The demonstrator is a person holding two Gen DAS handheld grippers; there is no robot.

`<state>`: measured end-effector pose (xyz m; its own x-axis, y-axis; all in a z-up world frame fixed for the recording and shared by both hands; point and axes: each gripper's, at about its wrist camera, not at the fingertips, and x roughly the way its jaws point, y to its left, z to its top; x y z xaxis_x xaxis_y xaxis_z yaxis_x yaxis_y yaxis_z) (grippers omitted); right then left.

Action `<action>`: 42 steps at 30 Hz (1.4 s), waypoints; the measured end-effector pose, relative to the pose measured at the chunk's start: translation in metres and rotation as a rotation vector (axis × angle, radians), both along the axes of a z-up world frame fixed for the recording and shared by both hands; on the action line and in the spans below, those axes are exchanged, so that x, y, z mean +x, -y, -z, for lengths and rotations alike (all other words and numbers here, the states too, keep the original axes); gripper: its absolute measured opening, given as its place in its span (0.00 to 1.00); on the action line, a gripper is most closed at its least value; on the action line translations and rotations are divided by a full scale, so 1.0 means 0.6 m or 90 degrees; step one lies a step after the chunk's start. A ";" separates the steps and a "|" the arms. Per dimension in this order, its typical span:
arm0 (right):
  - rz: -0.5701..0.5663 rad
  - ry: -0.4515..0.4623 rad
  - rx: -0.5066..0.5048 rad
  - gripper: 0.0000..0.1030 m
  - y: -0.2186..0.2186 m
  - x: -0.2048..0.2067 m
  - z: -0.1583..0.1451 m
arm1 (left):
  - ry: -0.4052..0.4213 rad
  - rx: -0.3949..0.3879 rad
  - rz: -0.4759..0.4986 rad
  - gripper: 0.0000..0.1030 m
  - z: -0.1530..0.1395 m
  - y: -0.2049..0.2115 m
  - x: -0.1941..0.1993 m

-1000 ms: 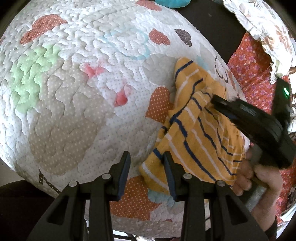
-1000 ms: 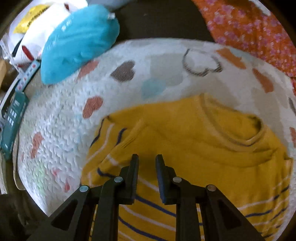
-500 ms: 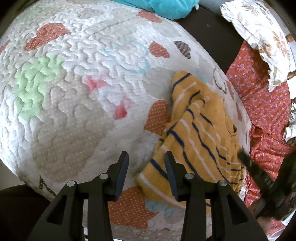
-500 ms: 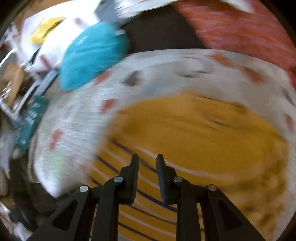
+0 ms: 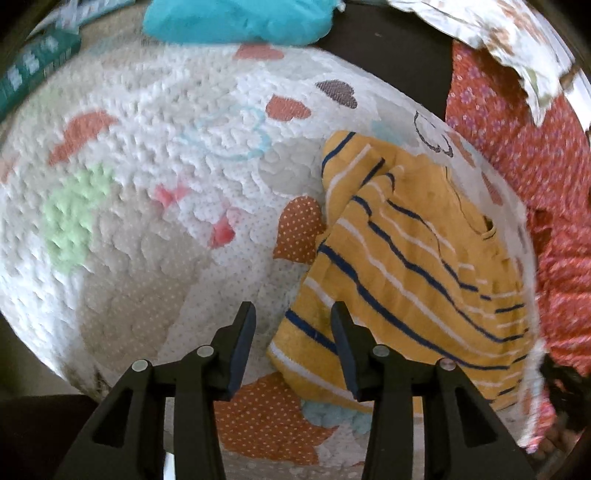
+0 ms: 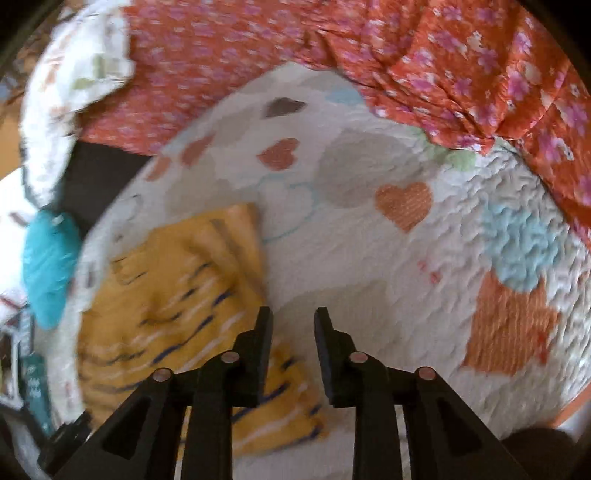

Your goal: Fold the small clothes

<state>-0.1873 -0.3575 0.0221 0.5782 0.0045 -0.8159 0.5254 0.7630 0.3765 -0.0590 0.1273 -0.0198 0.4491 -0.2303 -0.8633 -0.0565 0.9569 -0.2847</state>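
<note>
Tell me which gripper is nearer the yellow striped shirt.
Left. The left gripper hangs over the yellow striped shirt's near corner, nothing between its fingers. The right gripper, jaws opening, is over bare quilt beside it.

A folded striped sweater [image 5: 402, 258] is laid on a quilted mat [image 5: 147, 184], toward its right side in the left wrist view. A stuffed bag [image 5: 236, 18] is set beyond the mat's far edge. A floral cloth [image 6: 461, 74] is draped over the mat's far right edge in the right wrist view.
</note>
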 end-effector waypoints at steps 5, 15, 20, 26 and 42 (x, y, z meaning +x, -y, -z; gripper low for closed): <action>-0.075 0.026 -0.027 0.42 -0.121 -0.033 0.017 | 0.058 0.111 0.019 0.40 -0.041 0.035 -0.046; -0.147 0.008 -0.137 0.42 -0.216 -0.070 0.072 | 0.244 0.192 -0.004 0.86 -0.207 0.104 -0.203; -0.141 0.043 -0.177 0.42 -0.220 -0.089 0.049 | 0.293 0.187 -0.005 0.93 -0.271 0.127 -0.235; -0.166 0.060 -0.217 0.44 -0.247 -0.102 0.035 | 0.274 0.207 0.019 0.94 -0.287 0.160 -0.252; -0.184 0.011 -0.245 0.45 -0.258 -0.092 0.069 | 0.207 0.220 0.064 0.94 -0.248 0.182 -0.254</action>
<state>-0.2425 -0.2029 -0.0191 0.6109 -0.1330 -0.7804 0.2673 0.9626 0.0451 -0.2117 0.0180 0.1288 0.6990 -0.0107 -0.7150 0.0802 0.9948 0.0635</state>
